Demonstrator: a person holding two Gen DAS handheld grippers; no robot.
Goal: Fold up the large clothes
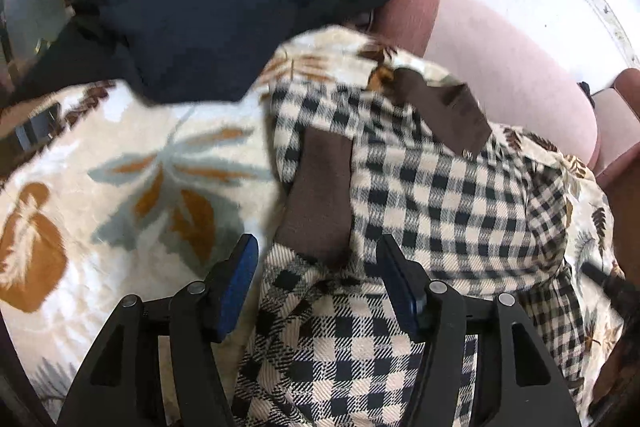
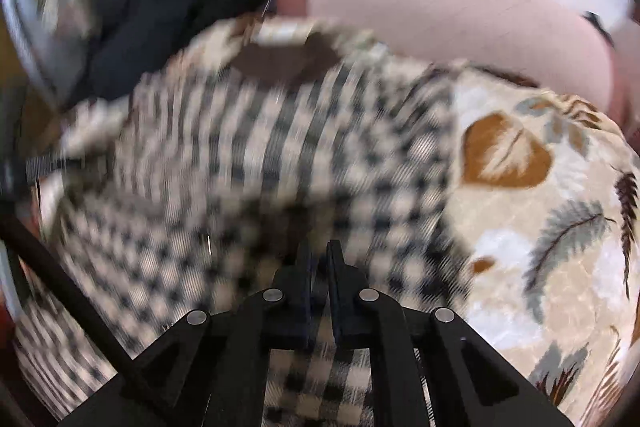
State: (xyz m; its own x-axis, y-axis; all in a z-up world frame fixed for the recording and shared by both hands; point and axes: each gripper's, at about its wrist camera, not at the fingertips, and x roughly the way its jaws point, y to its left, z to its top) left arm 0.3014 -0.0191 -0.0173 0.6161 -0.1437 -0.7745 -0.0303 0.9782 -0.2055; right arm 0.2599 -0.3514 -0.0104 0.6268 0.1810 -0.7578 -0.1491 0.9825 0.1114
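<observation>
- Nearest you, the left gripper (image 1: 316, 259) stands released, its blue pads (image 1: 236, 287) spread either side of the black-and-cream checked woven garment (image 1: 432, 195), not pressing on it.
- The right gripper (image 2: 319, 255) is clenched almost shut; checked cloth shows under its fingers, but the blurred right view does not let you tell whether a thin fold is pinched.
- The checked garment lies rumpled on the cream bedspread printed with rust and grey leaves (image 1: 120, 167), its brown collar and placket panels (image 1: 320, 187) turned up towards the far side.
- Expect it to handle soft, floppy and fairly light; it will sag and drag, not hold a shape. Take it by a hem edge or by the firmer brown panel, where layers are thicker.
- A dark navy crumpled garment (image 1: 192, 11) sits on the far left, overlapping the bedspread; keep the fold clear of it.
- The pink padded headboard (image 1: 500, 67) closes off the far right, so you have room mainly towards the near left.
</observation>
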